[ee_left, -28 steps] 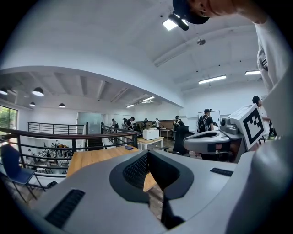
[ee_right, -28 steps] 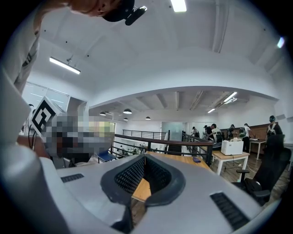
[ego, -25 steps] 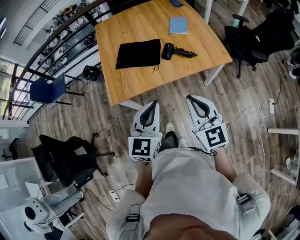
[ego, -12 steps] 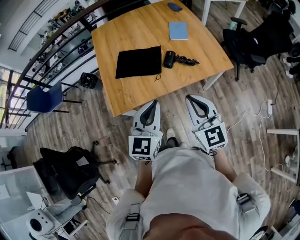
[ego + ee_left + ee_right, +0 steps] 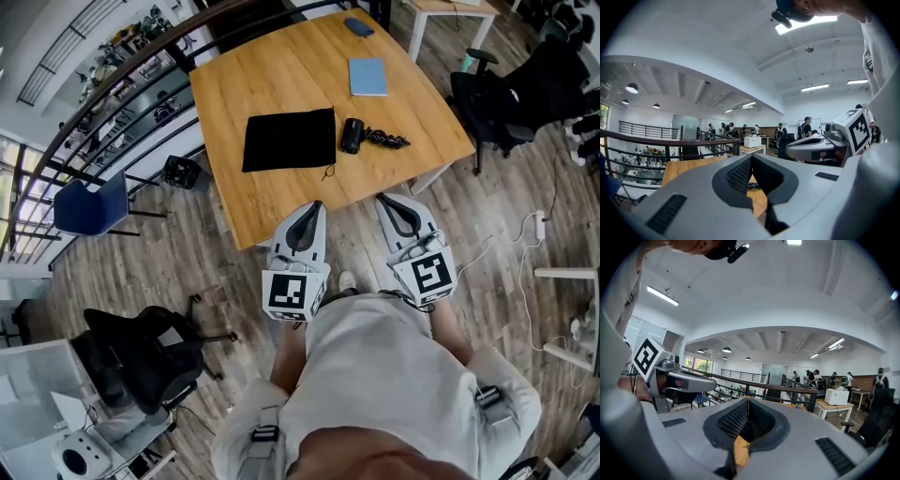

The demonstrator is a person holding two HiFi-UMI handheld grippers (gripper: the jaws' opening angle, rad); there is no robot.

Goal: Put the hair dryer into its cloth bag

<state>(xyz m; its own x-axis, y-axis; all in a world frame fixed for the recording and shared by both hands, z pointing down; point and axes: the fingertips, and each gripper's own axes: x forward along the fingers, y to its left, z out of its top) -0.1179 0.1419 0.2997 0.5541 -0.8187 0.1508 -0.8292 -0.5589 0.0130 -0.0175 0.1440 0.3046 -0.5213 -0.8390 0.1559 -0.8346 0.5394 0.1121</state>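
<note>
Head view: both grippers are held at waist height off the near edge of the counter (image 5: 234, 94), neither touching anything. Left gripper (image 5: 314, 208) is pressed together and empty, and so is the right gripper (image 5: 387, 201). Black cloth bag (image 5: 290, 141) lies flat on the counter at 12 o'clock from the left gripper. Hair dryer (image 5: 352, 135) sits just beside the bag at its 3 o'clock, with the coiled cord (image 5: 386, 141) trailing further toward 3. A blue notebook (image 5: 367, 76) lies at 12 o'clock from the dryer, well apart from it. Only this view shows the bag and dryer whole, plus the blue chair (image 5: 89, 204) at 9 o'clock and the black office chair (image 5: 141, 352) at 7 o'clock on the floor. The left gripper view confirms shut tips with nothing in them. Past them it shows a strip of counter and a bit of cord (image 5: 753, 186), with the right gripper at 3 o'clock. The right gripper view also shows shut tips with only bare counter wood below them. It adds a railing (image 5: 778, 386) and a white box (image 5: 836, 396) on a far table at 3 o'clock, with people standing behind it.
</note>
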